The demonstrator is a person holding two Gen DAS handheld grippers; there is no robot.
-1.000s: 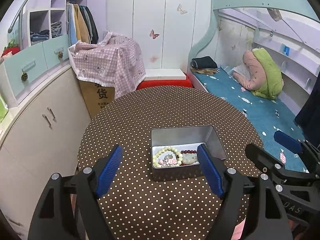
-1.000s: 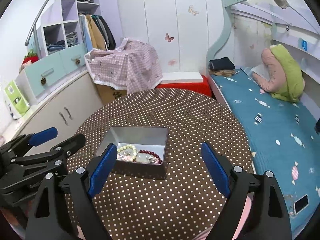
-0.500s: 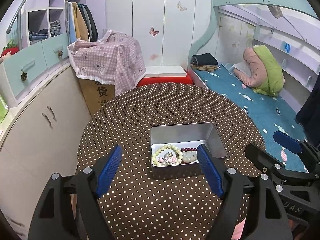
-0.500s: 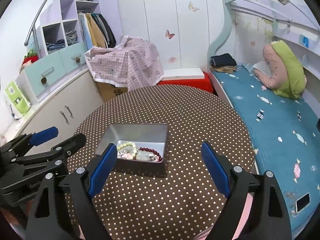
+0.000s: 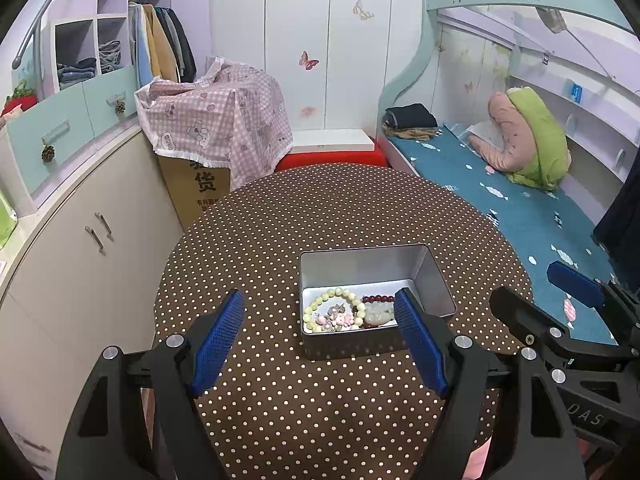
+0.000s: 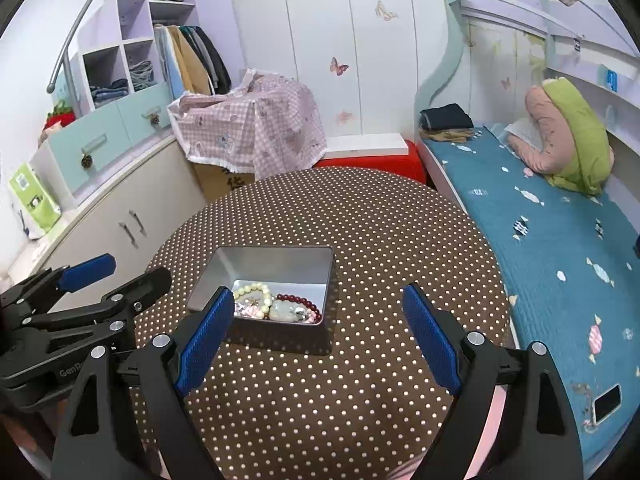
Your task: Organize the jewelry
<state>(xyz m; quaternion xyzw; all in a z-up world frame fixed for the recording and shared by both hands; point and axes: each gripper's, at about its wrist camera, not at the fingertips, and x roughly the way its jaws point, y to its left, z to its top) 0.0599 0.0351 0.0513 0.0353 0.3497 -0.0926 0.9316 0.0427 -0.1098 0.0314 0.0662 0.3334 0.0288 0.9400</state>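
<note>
An open metal tin stands on the round table with the brown dotted cloth. Inside lie a pale green bead bracelet, a dark red bead bracelet, a jade pendant and small pink beads. My left gripper hovers open just in front of the tin, nothing between its blue pads. To the tin's right, my right gripper is also open and holds nothing.
A bed with a blue cover runs along the table's right side, a phone lying on it. Low cabinets stand at the left. Behind the table are a carton under a pink checked cloth and a red stool.
</note>
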